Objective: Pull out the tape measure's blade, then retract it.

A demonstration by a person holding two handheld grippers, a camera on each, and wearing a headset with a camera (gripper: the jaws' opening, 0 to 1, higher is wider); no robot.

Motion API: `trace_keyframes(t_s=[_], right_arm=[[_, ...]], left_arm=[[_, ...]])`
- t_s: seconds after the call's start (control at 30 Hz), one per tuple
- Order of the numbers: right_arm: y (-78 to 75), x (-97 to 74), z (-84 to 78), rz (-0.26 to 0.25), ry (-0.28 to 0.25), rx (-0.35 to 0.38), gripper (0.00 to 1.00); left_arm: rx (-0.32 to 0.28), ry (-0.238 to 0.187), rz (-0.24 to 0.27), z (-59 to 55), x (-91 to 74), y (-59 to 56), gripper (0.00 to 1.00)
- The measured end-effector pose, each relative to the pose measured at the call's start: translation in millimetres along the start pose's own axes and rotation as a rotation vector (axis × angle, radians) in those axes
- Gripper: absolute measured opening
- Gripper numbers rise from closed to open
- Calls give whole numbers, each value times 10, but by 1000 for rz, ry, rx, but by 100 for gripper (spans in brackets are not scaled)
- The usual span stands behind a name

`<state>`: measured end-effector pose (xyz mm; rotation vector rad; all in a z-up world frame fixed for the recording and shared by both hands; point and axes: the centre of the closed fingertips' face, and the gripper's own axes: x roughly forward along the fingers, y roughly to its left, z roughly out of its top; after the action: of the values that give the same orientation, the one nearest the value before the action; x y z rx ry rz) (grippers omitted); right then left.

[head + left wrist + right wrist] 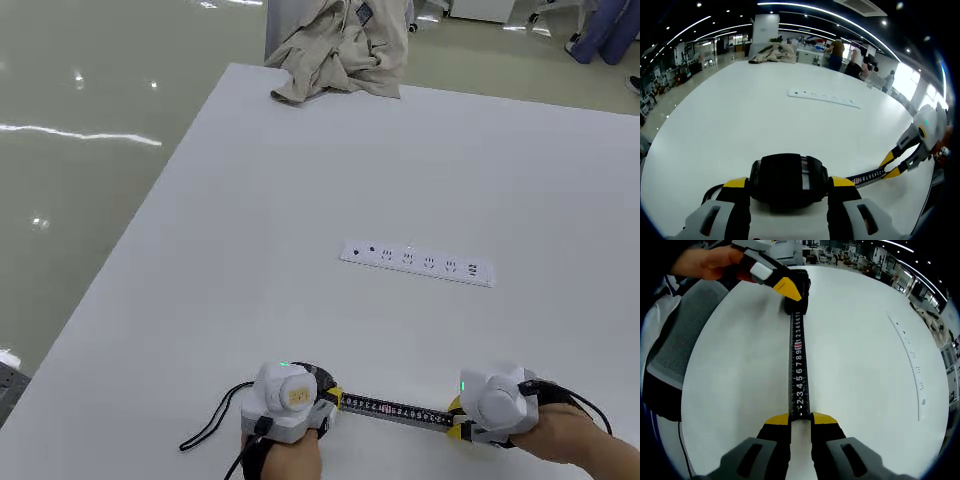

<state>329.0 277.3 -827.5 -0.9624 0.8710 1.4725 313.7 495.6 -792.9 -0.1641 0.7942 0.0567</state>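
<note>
My left gripper [789, 186] is shut on the black tape measure case [788, 178], which rests on the white table [400, 170] near its front edge. From the case the dark numbered blade [799, 365] runs out across the table to my right gripper [800, 418], whose yellow-tipped jaws are shut on the blade's end. In the head view the left gripper [331, 398] sits at the lower left, the right gripper [455, 420] at the lower right, and the blade [398, 410] lies stretched between them. A black wrist strap [210, 425] trails left of the case.
A white power strip [417, 263] lies flat in the middle of the table, beyond the grippers. A crumpled beige garment [335, 55] sits at the table's far edge. The table's left edge drops to a shiny floor. People stand far off in the left gripper view.
</note>
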Motion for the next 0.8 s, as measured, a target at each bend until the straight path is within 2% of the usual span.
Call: trace_keyframes(t_s=[0.8], right_arm=[[4,86,218,12,-12,15,14]], left_arm=[[3,8,0,-8,8,1,59]])
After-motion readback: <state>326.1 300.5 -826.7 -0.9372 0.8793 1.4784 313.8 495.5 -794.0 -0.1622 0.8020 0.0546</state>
